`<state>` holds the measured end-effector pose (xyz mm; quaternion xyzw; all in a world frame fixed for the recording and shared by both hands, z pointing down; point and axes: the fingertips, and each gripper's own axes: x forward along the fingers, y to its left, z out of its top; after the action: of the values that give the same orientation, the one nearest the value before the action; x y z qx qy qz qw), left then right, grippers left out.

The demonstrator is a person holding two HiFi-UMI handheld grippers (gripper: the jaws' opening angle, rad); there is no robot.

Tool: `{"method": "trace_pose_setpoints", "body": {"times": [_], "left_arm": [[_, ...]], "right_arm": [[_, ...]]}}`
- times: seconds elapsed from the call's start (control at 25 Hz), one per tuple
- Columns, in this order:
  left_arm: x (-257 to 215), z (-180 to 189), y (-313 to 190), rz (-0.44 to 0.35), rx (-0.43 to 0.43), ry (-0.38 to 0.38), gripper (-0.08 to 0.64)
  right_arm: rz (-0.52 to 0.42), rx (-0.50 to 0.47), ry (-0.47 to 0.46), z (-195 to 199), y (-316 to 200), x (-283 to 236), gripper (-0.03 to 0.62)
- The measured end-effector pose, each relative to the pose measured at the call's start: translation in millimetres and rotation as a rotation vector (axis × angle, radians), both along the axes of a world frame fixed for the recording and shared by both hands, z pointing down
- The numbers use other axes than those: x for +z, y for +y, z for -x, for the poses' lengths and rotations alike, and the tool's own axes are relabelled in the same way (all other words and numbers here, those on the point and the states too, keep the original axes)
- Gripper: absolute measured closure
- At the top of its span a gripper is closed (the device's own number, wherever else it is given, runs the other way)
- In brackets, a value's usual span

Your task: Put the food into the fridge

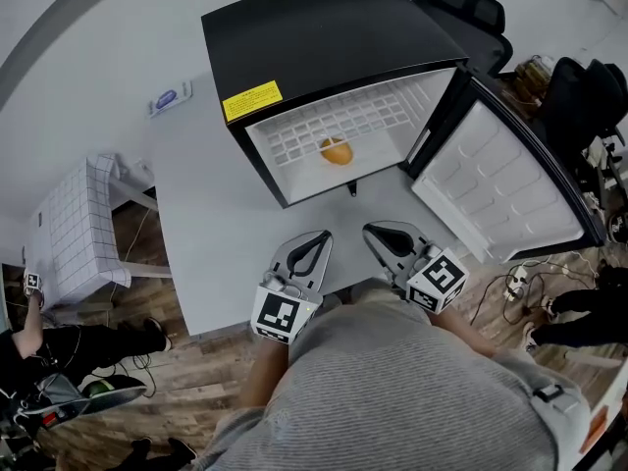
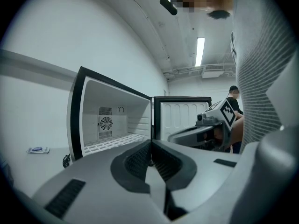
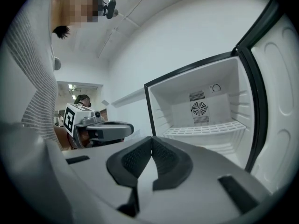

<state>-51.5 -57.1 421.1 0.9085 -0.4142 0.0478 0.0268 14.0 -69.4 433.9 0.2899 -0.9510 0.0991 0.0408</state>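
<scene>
Orange food [image 1: 336, 151], perhaps fruit, on a shelf [image 1: 294, 145] in the open fridge [image 1: 324, 37].

- The left gripper [image 1: 322, 235] is pointing ahead, roughly level, its jaws pressing together on nothing.
- The right gripper [image 1: 373, 230] is sitting just beside it, jaws likewise closed and empty.
- The left forearm [image 1: 257, 373] is showing bare.

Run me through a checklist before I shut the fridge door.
1. Food on the fridge shelf: ok.
2. Door shut: not ok, it stands wide open.
3. Left hand-held gripper empty, jaws together: ok.
4. Right hand-held gripper empty, jaws together: ok.
5. Both clear of the doorway: ok.
</scene>
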Motion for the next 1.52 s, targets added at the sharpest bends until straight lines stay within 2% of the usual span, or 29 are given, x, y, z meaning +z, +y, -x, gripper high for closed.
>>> {"method": "trace_pose_setpoints", "body": {"times": [0.68, 1.52], "left_arm": [[-2, -1, 15, -0.001, -0.009, -0.007, 0.548], [2, 4, 23, 0.005, -0.022, -0.006, 0.548]], "right_arm": [[-0.034, -0.065, -0.003, 15, 23, -11, 0.58], [-0.032, -0.081, 0.018, 17, 28, -9, 0.58]]}}
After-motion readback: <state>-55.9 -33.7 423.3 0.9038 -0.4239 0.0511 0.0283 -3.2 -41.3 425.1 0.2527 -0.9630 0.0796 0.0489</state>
